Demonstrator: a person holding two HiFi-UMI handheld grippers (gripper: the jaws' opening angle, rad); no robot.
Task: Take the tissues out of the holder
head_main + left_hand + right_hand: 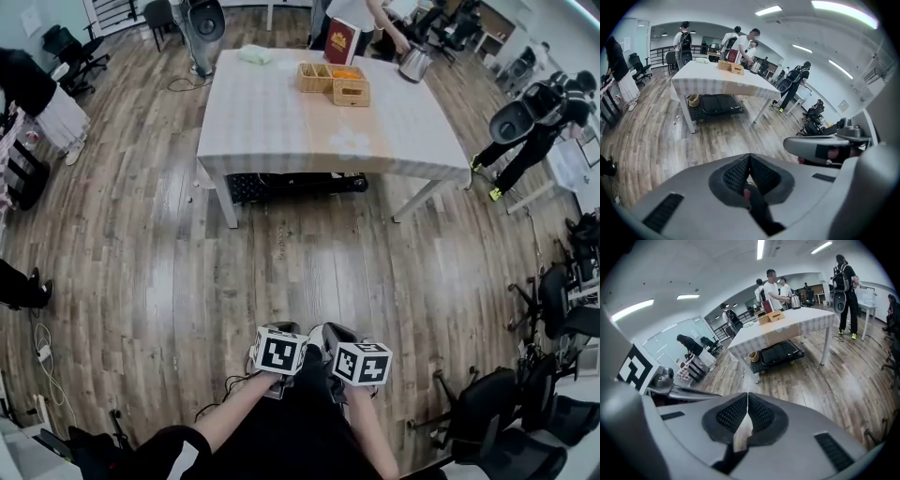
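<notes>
The dark red book [341, 42] standing at the far edge of the white-clothed rectangular table [281, 141] carries gold print too small to read. The tan woven wicker holder [334, 82] sits beside it, on the far half of the table, with orange contents; no tissues can be made out. The left gripper [749, 155] and right gripper [748, 394] are both closed and empty, well apart from the holder. Bare wood-plank floor [309, 253] lies between them and the table's near edge, and black office chairs [487, 412] crowd the right.

Head view looks down — all share table [281, 122].
</notes>
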